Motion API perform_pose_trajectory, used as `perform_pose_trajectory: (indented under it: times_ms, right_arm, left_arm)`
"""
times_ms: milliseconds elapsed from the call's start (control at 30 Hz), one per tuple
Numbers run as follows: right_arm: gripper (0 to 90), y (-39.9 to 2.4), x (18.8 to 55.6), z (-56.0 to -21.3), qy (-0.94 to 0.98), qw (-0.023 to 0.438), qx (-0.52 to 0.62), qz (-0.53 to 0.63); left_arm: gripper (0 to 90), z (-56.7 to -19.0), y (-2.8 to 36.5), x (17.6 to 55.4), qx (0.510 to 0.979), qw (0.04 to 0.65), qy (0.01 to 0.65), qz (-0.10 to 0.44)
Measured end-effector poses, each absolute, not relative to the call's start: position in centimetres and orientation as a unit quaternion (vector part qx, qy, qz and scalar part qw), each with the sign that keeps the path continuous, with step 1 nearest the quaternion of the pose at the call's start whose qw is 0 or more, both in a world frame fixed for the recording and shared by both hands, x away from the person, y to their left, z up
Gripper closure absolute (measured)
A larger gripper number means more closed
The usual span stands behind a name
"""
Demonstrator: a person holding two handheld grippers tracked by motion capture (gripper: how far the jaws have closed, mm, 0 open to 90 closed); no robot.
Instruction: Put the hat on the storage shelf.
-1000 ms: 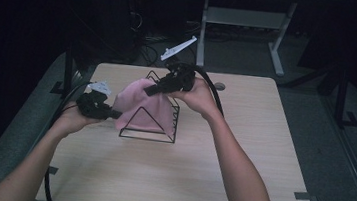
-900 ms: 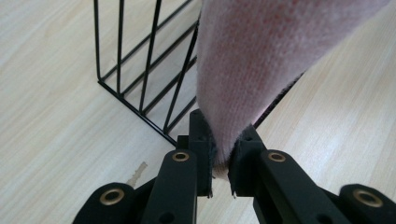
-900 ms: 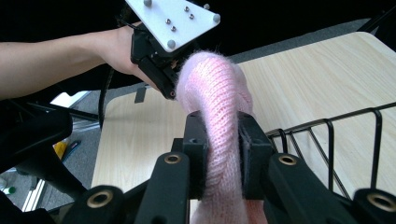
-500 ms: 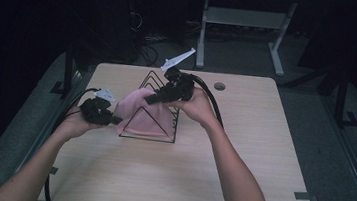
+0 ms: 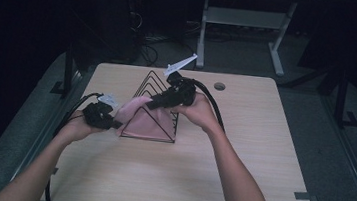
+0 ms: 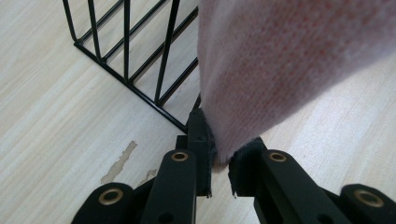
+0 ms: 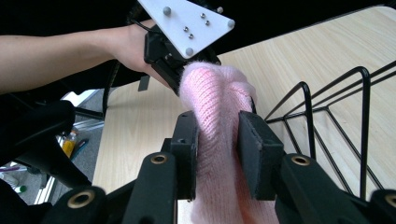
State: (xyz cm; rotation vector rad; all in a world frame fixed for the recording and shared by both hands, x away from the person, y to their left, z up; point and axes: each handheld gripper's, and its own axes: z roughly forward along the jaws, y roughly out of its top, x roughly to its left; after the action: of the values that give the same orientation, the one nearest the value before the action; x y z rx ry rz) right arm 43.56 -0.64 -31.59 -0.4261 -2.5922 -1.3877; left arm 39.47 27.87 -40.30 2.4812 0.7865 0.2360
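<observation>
Left gripper: the two black jaws are clamped on the lower edge of a pink knitted cloth, which rises up and away from the pads. Just beside the jaws stands the corner of a black wire rack on the pale wooden table. A chipped patch marks the table surface near that corner.

Right gripper: its jaws are pinched on a bunched fold of the same cloth, the knit squeezed between both pads. Beyond, the cloth runs to the left gripper, seen with its grey three-cornered plate and the hand behind it.

From the high view: the cloth is stretched between the left gripper and the right gripper, hanging at the front face of the triangular wire rack. The left hand is low, near the table's left edge; the right hand is raised over the rack. The rack stands on the table, left of centre. Cables trail from both grippers.
</observation>
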Motion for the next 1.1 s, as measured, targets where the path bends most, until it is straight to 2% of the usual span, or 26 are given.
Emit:
perform_pose_trajectory:
  times_ms: [267,367,600,800,833,867,933,1100]
  right_arm:
    - [70.4,-1.1,43.4,-31.8,-0.867,0.085,-0.144,-0.470]
    - [69.6,-1.2,43.4,-31.9,-0.866,0.086,-0.143,-0.471]
    - [58.1,-2.3,42.9,-31.6,-0.862,0.084,-0.157,-0.475]
    - [51.9,-3.5,42.5,-31.2,-0.855,0.075,-0.170,-0.484]
    - [48.3,-4.0,42.4,-31.0,-0.855,0.072,-0.174,-0.483]
    - [48.3,-4.0,42.4,-31.0,-0.855,0.072,-0.174,-0.483]
    - [43.7,-5.0,42.1,-30.7,-0.859,0.054,-0.180,-0.476]
    - [37.2,-7.1,41.9,-30.5,-0.857,0.043,-0.205,-0.470]
  left_arm:
    - [81.0,-40.6,27.7,39.6,0.918,0.256,0.292,0.084]
    - [78.5,-40.5,27.8,39.5,0.917,0.257,0.294,0.082]
    - [70.9,-39.8,28.3,39.1,0.911,0.271,0.299,0.083]
    - [64.8,-39.3,28.6,38.7,0.906,0.281,0.305,0.086]
    - [59.3,-39.0,28.6,38.5,0.902,0.287,0.311,0.088]
    - [58.5,-39.0,28.6,38.5,0.902,0.287,0.311,0.088]
    - [55.6,-38.4,28.8,38.1,0.896,0.301,0.312,0.090]
    - [51.4,-37.7,28.9,37.5,0.893,0.309,0.312,0.094]
